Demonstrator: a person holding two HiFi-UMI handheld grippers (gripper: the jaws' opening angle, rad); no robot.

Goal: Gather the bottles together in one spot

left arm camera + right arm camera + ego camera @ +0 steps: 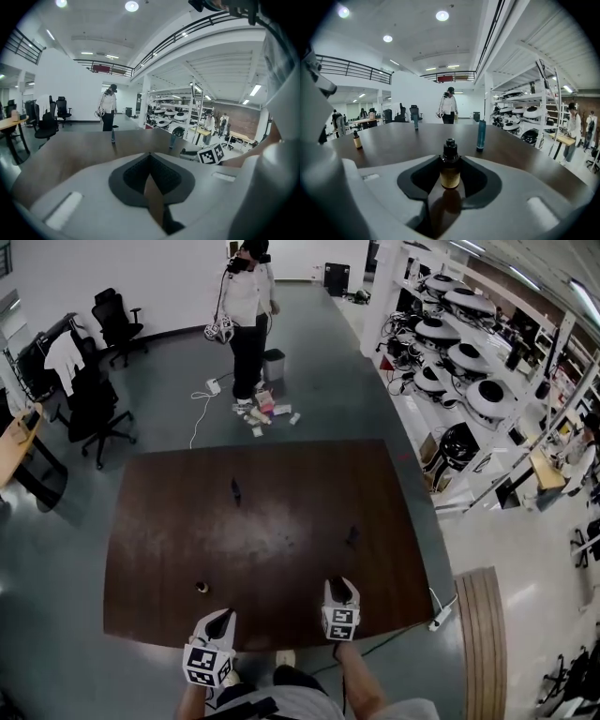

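Observation:
A small amber bottle (450, 174) with a black cap stands on the brown table (281, 521) between the jaws of my right gripper (450, 159), and the pads close against its sides. A tall teal bottle (481, 135) stands just beyond it to the right (352, 536). A slim dark bottle (234, 491) stands far out at the table's middle. Another small amber bottle (202, 588) is near the front left. My left gripper (221, 620) hovers at the front edge, shut with nothing between its jaws (150, 157).
A person (247, 310) stands on the floor beyond the table's far edge, with a small bin (274, 362) and scattered items by their feet. Office chairs (98, 404) stand at the far left. Shelving with round devices (469, 343) lines the right side.

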